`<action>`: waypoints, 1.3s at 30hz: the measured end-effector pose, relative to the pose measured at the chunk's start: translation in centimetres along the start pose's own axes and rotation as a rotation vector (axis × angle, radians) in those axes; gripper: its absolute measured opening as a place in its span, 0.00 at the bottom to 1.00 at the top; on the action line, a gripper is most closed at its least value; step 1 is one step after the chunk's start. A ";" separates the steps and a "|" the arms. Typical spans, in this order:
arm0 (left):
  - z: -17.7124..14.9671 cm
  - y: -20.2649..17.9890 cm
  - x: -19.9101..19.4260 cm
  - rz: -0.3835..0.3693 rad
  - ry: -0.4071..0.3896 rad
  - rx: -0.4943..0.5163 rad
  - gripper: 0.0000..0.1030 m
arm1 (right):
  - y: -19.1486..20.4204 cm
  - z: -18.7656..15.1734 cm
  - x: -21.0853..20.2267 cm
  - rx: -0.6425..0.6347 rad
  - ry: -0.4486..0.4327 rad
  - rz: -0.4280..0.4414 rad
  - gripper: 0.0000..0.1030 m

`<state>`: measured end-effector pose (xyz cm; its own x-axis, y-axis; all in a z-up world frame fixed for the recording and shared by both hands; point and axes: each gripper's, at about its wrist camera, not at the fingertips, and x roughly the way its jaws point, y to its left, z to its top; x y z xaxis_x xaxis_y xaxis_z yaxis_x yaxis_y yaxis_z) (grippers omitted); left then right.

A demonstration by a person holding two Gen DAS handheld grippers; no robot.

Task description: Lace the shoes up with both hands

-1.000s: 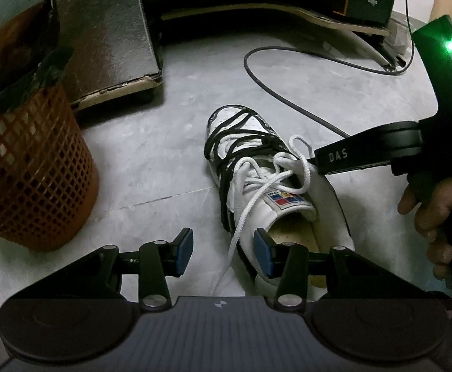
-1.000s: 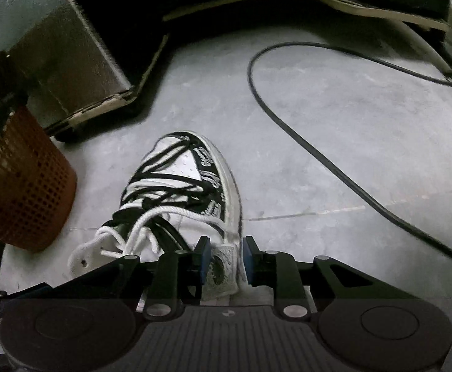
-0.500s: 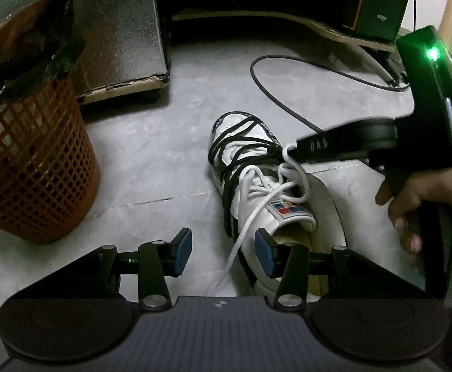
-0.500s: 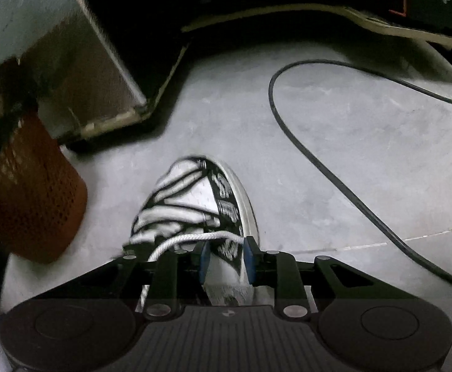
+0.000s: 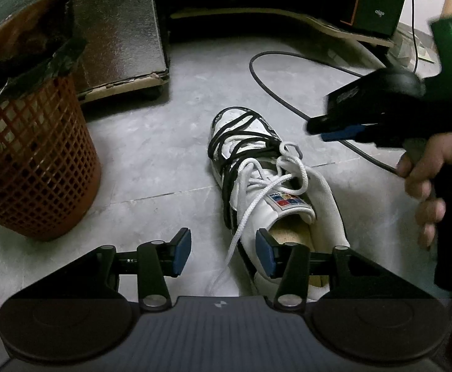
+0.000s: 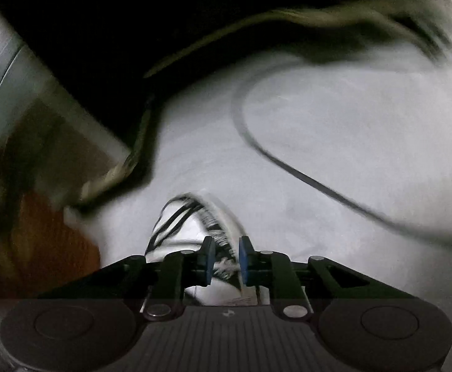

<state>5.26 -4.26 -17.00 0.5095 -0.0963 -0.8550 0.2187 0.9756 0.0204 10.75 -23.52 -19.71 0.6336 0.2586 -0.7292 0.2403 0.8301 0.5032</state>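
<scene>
Nearest to the left camera, the left gripper has its two blue pads wide apart and holds nothing. A loose white lace hangs down between the pads without touching either of them, and its end lies on the grey floor just in front of the gripper body.

Right behind the gripper lies the shoe, a white sneaker with black cords wrapped around its front part. Its heel opening is next to the right pad of the left gripper and its toe points away from the camera. The white lace makes several loose loops over the tongue, above a small coloured label.

To the right of the shoe and higher, the right gripper is raised over the floor, held by a hand on its handle. It is apart from the shoe and from the lace loops. In its own camera the picture is strongly blurred; the blue pads stand with a narrow gap between them, and I cannot tell if something is caught in that gap. The toe of the shoe shows just beyond them.

On the left of the floor stands an orange mesh basket with a dark bag at its rim. Further away a black cable curves over the floor behind the shoe, and a dark cabinet stands at the back.
</scene>
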 end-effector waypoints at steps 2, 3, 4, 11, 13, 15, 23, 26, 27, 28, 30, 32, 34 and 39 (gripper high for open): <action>0.0 0.1 0.1 -0.001 -0.001 -0.011 0.49 | -3.0 0.9 -0.3 0.301 -0.014 0.032 0.28; 0.1 0.1 0.2 0.000 -0.001 -0.015 0.49 | -4.0 1.2 -0.3 0.397 -0.020 0.039 0.29; 0.1 0.2 0.3 0.001 -0.001 -0.018 0.49 | -4.0 1.5 0.0 0.408 -0.005 0.033 0.29; 0.1 0.5 0.5 -0.006 -0.002 -0.042 0.49 | -3.6 3.3 2.5 0.416 0.139 -0.018 0.29; 0.1 0.6 0.5 -0.005 0.002 -0.052 0.49 | -1.6 4.4 3.5 0.177 0.216 -0.139 0.30; 0.0 0.8 0.7 -0.005 0.008 -0.070 0.50 | 1.9 5.1 4.3 -0.196 0.281 -0.229 0.31; -0.2 1.8 1.1 -0.022 0.025 -0.170 0.50 | 7.8 3.5 7.7 -1.024 0.614 -0.143 0.31; -0.2 2.2 1.0 -0.028 0.019 -0.202 0.50 | 7.9 2.8 8.2 -1.180 0.641 -0.118 0.31; -0.2 2.4 1.0 -0.030 0.017 -0.212 0.50 | 7.9 2.6 8.3 -1.231 0.653 -0.114 0.31; -0.3 2.5 1.0 -0.031 0.020 -0.218 0.51 | 7.8 2.3 8.4 -1.283 0.664 -0.110 0.31; -0.5 2.7 1.2 -0.033 0.024 -0.229 0.52 | 7.8 2.4 8.7 -1.292 0.687 -0.073 0.31; -0.6 2.9 1.3 -0.036 0.025 -0.240 0.53 | 7.8 2.6 9.1 -1.291 0.702 -0.040 0.31; -0.6 3.1 1.3 -0.039 0.023 -0.251 0.53 | 8.0 2.9 9.4 -1.279 0.708 -0.012 0.31; -0.7 3.2 1.1 -0.027 0.012 -0.252 0.54 | 7.4 3.2 10.0 -1.253 0.721 0.021 0.31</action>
<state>5.98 -1.13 -18.21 0.4964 -0.1218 -0.8595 0.0172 0.9913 -0.1305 21.19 -16.41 -21.80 0.0357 0.1503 -0.9880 -0.7943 0.6042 0.0632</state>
